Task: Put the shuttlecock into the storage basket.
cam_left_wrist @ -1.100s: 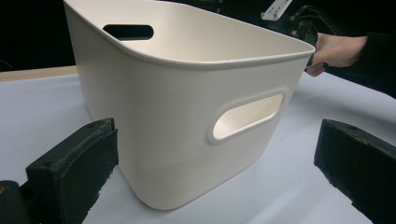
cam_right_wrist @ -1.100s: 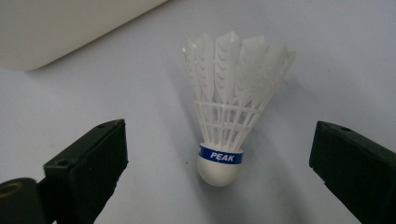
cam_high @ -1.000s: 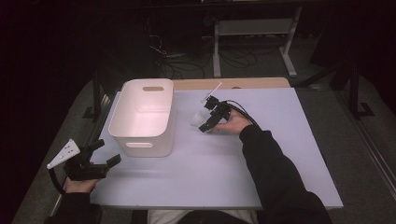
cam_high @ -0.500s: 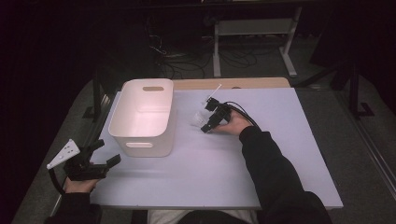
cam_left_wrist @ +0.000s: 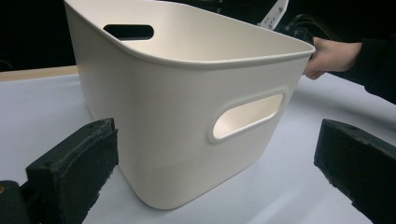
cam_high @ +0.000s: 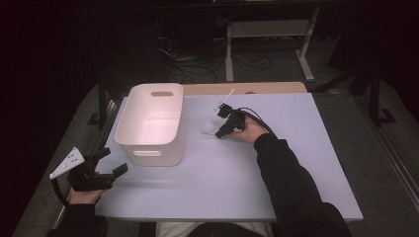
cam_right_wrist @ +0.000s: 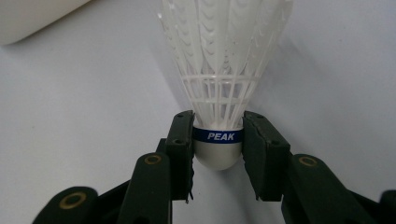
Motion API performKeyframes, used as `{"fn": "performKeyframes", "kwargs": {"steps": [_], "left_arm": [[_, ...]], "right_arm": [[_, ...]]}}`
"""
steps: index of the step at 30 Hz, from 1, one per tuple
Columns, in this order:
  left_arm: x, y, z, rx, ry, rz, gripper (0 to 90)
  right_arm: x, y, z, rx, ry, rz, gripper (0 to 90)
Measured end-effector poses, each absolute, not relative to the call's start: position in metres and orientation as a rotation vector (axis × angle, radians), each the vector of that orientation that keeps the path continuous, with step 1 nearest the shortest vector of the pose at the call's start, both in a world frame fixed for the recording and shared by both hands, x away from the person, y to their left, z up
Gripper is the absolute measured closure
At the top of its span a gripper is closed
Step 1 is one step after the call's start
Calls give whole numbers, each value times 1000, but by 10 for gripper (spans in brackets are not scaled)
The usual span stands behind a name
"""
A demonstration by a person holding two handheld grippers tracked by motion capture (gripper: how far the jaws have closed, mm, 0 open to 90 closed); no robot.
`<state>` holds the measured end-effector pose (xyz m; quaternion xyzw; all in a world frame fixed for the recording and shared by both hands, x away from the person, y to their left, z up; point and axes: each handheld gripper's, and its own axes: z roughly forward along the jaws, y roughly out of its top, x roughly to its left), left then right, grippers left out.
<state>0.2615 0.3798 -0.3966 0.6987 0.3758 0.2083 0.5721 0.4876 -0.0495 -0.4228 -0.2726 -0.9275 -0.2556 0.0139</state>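
A white plastic shuttlecock with a blue band reading PEAK lies on the pale table, its skirt pointing away from the camera. My right gripper has just been closing and its pads now press on the shuttlecock's cork base from both sides. In the high view the right gripper and the shuttlecock sit just right of a white bin. My left gripper rests open at the table's near left corner. In its own view the bin stands ahead of its wide-apart jaws.
The white bin is empty, with cut-out handles at both ends. A wooden strip runs along the table's far edge. Beyond it, cables and a metal frame stand on the dark floor.
The right gripper's jaws have drawn in on the shuttlecock. Both hands have stayed where they were.
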Motion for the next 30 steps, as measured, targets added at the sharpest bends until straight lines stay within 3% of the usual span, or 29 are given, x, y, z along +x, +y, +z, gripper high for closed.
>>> {"fn": "performKeyframes", "kwargs": {"steps": [30], "left_arm": [[261,380,-396,1637,883,488,0]], "right_arm": [[469,-68,-375,-859,-2865,-988,640]]}}
